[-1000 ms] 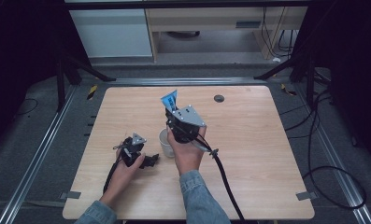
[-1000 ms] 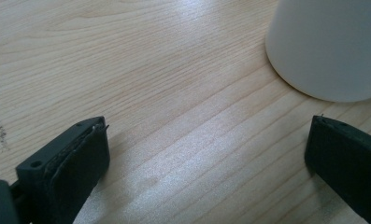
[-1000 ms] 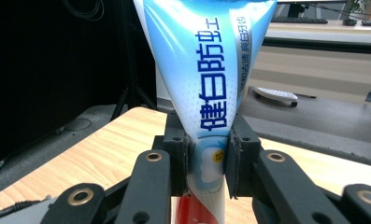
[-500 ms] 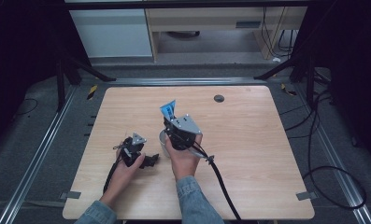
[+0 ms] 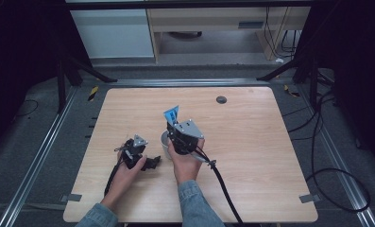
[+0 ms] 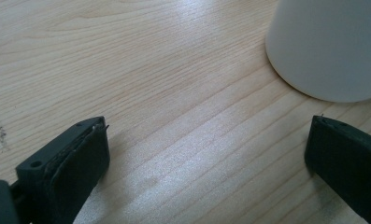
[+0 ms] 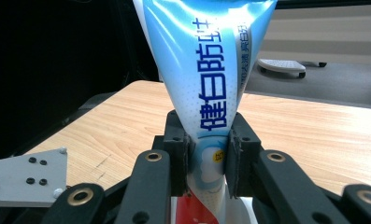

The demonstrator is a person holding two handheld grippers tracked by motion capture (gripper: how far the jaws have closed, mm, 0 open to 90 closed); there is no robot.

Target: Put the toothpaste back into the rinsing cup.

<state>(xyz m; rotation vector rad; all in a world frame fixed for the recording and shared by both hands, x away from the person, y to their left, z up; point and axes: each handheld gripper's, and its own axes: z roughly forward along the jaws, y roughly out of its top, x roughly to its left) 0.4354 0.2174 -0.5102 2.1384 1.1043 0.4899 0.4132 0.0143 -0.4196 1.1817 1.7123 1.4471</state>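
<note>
A blue and white toothpaste tube point(image 7: 211, 79) stands upright with its flat end up, and my right gripper point(image 7: 209, 158) is shut on its lower part. In the high view the tube point(image 5: 172, 115) and the right gripper point(image 5: 174, 126) hang over a white cup point(image 5: 165, 140) near the table's middle, which they partly hide. My left gripper point(image 5: 149, 163) rests on the table just left of the cup. Its jaws point(image 6: 209, 126) stand wide open with bare wood between them, and the cup point(image 6: 332, 46) sits just beyond the right jaw.
The light wooden table point(image 5: 251, 156) has a small dark round disc point(image 5: 221, 99) at its far right. A black cable point(image 5: 225, 189) trails from the right gripper toward the near edge. Dark floor, metal rails and cabinets surround the table.
My right gripper has moved toward the near side with the tube, coming over the cup. The left gripper has stayed in place.
</note>
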